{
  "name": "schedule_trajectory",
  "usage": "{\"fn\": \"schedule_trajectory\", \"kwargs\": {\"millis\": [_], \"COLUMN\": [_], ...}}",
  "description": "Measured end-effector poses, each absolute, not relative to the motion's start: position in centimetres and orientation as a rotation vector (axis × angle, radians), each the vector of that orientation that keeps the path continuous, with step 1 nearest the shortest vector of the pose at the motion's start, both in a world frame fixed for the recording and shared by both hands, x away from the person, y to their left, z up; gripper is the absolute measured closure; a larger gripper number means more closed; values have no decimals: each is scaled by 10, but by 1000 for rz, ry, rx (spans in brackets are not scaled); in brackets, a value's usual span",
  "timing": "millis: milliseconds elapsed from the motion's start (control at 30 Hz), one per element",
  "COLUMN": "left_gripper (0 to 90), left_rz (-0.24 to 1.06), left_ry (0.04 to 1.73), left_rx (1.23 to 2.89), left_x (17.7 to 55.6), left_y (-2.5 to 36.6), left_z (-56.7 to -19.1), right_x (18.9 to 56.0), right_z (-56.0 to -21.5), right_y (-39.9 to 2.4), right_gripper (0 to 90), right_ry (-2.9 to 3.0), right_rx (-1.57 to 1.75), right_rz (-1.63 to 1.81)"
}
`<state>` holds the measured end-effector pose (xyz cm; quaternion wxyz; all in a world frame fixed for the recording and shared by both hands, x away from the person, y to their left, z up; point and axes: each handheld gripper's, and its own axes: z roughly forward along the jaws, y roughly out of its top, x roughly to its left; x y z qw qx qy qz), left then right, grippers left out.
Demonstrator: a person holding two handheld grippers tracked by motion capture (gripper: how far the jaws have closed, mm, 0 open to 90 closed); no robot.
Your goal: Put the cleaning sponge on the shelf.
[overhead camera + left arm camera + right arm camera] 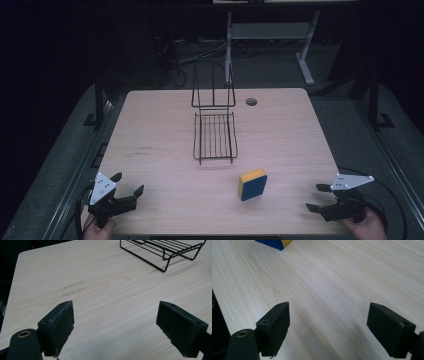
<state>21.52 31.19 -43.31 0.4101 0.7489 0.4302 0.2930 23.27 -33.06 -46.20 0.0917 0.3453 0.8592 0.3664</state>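
A blue and yellow sponge [252, 183] lies on the pale wooden table [160, 130], in front of a black wire rack [215, 135] that stands at the middle. My left gripper [127, 184] rests at the front left corner, jaws wide apart with nothing between them. At the front right, my right gripper [316, 197] is open too and points left toward the sponge. In the right gripper view a corner of the sponge [273, 243] shows at the top left, well beyond the fingers [274, 327]. The rack [163, 250] sits far ahead of the left gripper's fingers [58, 326].
A round cable hole [251, 102] is in the table near its far edge. Faint dark scuff marks [142, 150] lie left of the rack. Beyond the table stand a white desk frame [305, 55] and cables on a dark floor.
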Motion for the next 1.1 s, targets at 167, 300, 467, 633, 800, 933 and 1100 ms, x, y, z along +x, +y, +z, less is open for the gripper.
{"fn": "schedule_trajectory", "kwargs": {"millis": [167, 300, 467, 633, 800, 933, 1100], "left_gripper": [141, 141, 141, 141, 141, 141, 141], "left_rz": [738, 739, 736, 738, 741, 743, 745], "left_ry": [1081, 1085, 1075, 1073, 1077, 1074, 1076], "left_rx": [1890, 1887, 1892, 1891, 1889, 1890, 1887], "left_x": [216, 217, 216, 215, 215, 215, 215], "left_y": [311, 311, 309, 309, 310, 310, 310], "left_z": [-433, -433, -433, -432, -432, -432, -431], "right_x": [233, 233, 232, 233, 237, 239, 243], "right_z": [-462, -461, -458, -454, -450, -447, -441], "right_y": [-327, -322, -316, -310, -303, -297, -288], "right_gripper": [181, 181, 182, 181, 181, 178, 176], "right_ry": [2564, 2583, 2592, 2605, 2630, 2644, 2672], "right_rx": [1006, 991, 966, 936, 897, 871, 827], "right_rz": [1080, 1077, 1085, 1087, 1090, 1092, 1106]}}
